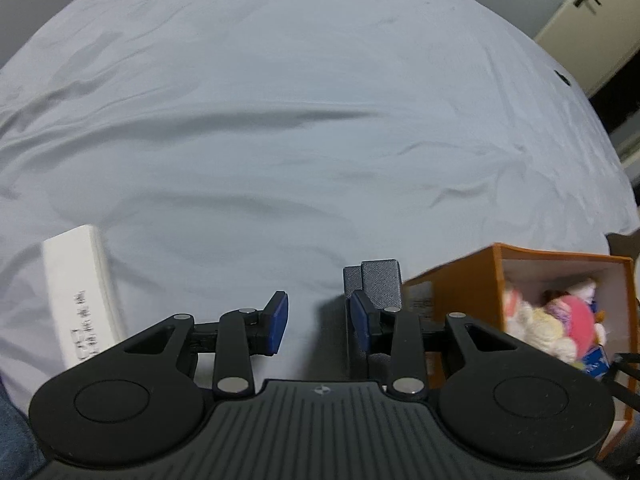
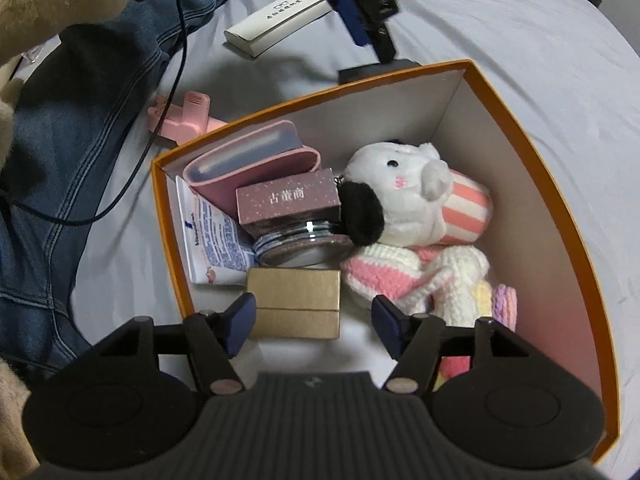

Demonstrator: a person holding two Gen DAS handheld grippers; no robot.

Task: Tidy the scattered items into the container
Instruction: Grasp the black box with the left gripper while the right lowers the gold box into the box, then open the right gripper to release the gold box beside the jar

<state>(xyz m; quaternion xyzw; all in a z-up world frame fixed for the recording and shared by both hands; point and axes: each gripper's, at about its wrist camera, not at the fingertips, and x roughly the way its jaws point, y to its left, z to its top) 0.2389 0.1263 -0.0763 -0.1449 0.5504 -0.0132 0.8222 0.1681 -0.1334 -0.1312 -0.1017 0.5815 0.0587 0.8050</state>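
Note:
My right gripper (image 2: pixel 314 320) hangs open over the orange container (image 2: pixel 560 208). A gold box (image 2: pixel 296 304) lies on the container's floor between its fingers; the right pad stands clear of it. Inside too are a white plush toy (image 2: pixel 400 200), a knitted doll (image 2: pixel 420 276), a mauve box (image 2: pixel 288 200), a glass jar (image 2: pixel 300 246) and a pink case (image 2: pixel 256 160). My left gripper (image 1: pixel 318 320) is open over the bed, nothing between its pads. A dark grey box (image 1: pixel 378 284) lies just behind its right finger, beside the container (image 1: pixel 448 292).
A long white box (image 1: pixel 80 300) lies on the grey bedsheet (image 1: pixel 300 120) left of the left gripper. A pink gadget (image 2: pixel 184 120) rests outside the container's far left corner. A person's jeans-clad leg (image 2: pixel 60 168) and a black cable (image 2: pixel 132 184) lie at the left.

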